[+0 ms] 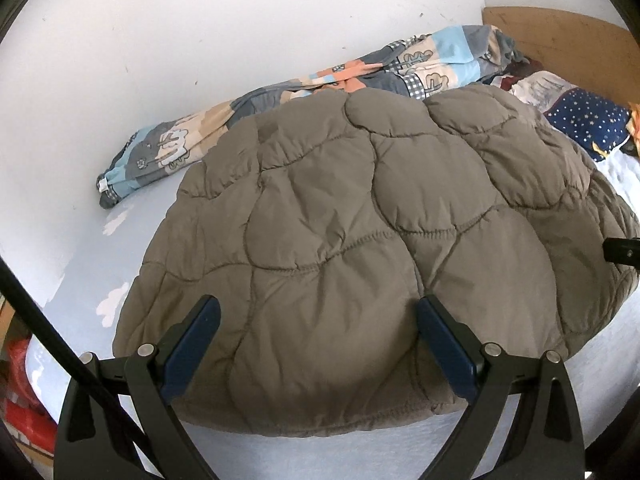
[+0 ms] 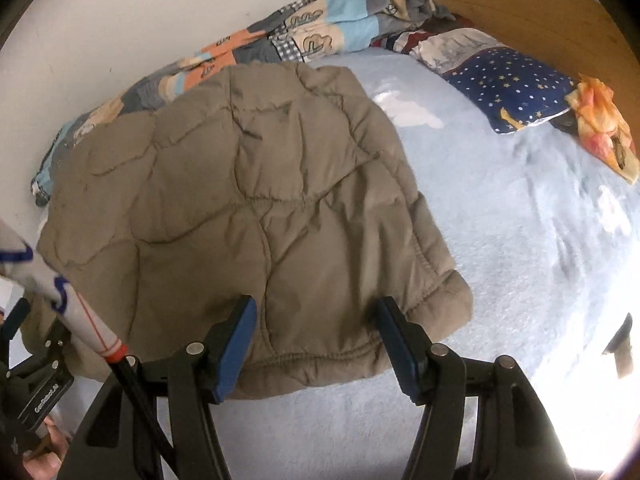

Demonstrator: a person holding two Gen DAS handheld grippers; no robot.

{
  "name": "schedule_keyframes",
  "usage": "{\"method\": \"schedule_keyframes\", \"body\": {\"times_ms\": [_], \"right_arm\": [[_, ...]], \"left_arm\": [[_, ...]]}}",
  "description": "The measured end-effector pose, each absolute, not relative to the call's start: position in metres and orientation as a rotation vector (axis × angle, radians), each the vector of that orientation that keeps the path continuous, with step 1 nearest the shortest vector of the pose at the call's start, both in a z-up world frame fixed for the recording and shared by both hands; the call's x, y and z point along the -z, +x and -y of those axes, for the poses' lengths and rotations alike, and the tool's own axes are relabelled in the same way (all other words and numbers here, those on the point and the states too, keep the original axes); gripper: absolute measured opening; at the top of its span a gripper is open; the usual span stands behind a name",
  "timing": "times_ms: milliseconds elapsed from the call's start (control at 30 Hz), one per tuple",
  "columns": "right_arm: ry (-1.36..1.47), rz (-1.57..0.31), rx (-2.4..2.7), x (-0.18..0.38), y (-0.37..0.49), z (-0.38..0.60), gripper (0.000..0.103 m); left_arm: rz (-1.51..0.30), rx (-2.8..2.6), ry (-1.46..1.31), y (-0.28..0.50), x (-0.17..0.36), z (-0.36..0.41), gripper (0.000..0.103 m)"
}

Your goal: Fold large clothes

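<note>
Left wrist view: the bed (image 1: 80, 248) with its pale blue sheet fills the frame, its right side cut off by the lens rim. The brown quilted jacket (image 1: 360, 220) lies folded flat on it, hiding part of the patterned duvet (image 1: 280, 96) bunched along the wall behind. The left gripper (image 1: 318, 320) hangs low over the jacket's near hem, jaws wide apart and holding nothing. In the right wrist view the right gripper (image 2: 316, 320) sits over the jacket's near right corner, jaws likewise spread and empty; glare washes out the lower right. A starry blue pillow (image 2: 512, 84) lies by the wooden headboard (image 2: 520, 4)
</note>
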State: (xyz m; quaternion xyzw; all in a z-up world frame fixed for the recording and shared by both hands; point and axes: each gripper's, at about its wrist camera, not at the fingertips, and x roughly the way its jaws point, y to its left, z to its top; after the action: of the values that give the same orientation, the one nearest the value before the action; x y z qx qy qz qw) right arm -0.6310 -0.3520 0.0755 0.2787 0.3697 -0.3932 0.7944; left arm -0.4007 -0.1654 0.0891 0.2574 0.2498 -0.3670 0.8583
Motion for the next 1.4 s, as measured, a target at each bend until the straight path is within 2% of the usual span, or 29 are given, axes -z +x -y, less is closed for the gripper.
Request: {"method": "schedule_keyframes", "body": {"times_ms": [367, 733, 933, 1033, 1233, 1400], "right_arm": [[0.615, -0.837, 0.844, -0.061, -0.619, 0.362, 0.074], [0.426, -0.687, 0.752, -0.097, -0.601, 0.310, 0.074], [0.395, -0.827, 0.683, -0.068, -0.561, 0.301, 0.075], [0.403, -0.860, 0.688, -0.061, -0.552, 0.305, 0.078], [0.406, -0.708, 0.693, -0.098, -0.567, 0.308, 0.077], [0.448, -0.637, 0.839, -0.115, -0.584, 0.351, 0.077]], "left_arm": [[-0.544, 0.776, 0.543, -0.398, -0.082, 0.167, 0.099], [-0.619, 0.675, 0.389, -0.371, -0.112, 0.127, 0.099], [-0.790, 0.623, 0.382, -0.332, -0.078, 0.125, 0.099], [-0.779, 0.615, 0.390, -0.331, -0.078, 0.127, 0.099], [-0.655, 0.620, 0.329, -0.340, -0.110, 0.121, 0.099], [-0.700, 0.555, 0.317, -0.299, -0.111, 0.125, 0.099]]}}
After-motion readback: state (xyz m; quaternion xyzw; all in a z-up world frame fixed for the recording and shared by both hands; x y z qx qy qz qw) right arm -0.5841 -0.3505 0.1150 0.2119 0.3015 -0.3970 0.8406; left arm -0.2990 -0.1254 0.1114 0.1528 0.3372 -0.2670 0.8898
